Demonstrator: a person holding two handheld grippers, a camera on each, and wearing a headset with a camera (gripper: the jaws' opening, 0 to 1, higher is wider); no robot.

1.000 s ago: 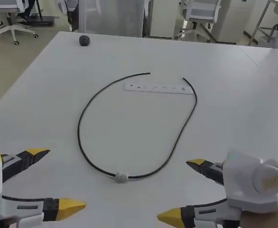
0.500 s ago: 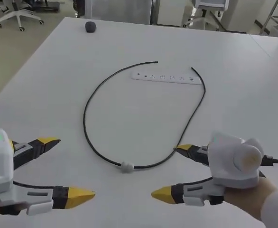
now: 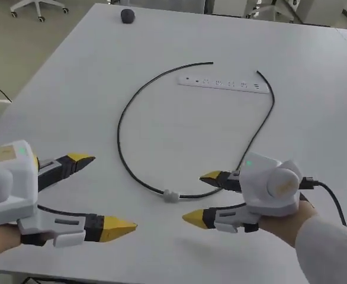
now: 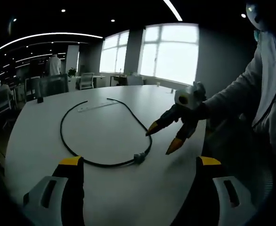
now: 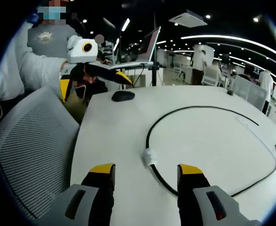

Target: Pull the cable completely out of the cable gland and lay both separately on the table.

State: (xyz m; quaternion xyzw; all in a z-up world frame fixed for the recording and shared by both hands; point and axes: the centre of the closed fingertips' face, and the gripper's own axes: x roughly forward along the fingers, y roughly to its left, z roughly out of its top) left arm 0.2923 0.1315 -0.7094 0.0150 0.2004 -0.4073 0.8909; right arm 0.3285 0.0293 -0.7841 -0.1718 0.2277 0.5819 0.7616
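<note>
Nothing's grabbed yet, so I'd call this the approach step: both tools are hovering over the near edge of the surface [image 3: 67, 100], with the part I'm after sitting between them. The left tool [image 3: 114, 191] has its jaws spread wide and empty. The right tool [image 3: 193, 196] is open too, a bit narrower, also empty, and its far tip is just beside the cable [image 3: 121, 127]. That cable is a black one lying in a big open loop with both ends pointing to the far side. The cable gland [image 3: 171, 196], a small light grey piece, is threaded on it right at the nearest point of the loop, flat on the surface. My read on the next move: one tool pinches the gland itself, the other takes the cable close beside it, then I pull them apart along the line of the cable so it slides through. There's a long run of cable on either side, so I'd guess it takes a few regrips. The gland is small, so lining the jaws up on it is the fiddly bit. The surface is big, white and plain, with a white power strip [image 3: 221, 83] between the cable ends on the far side and a dark rounded thing [image 3: 127, 16], maybe a mouse, way off at the far left. Room's an open office: a mesh chair [image 5: 29, 141], big windows [image 4: 175, 54], and people [image 5: 200, 59] standing far back.
</note>
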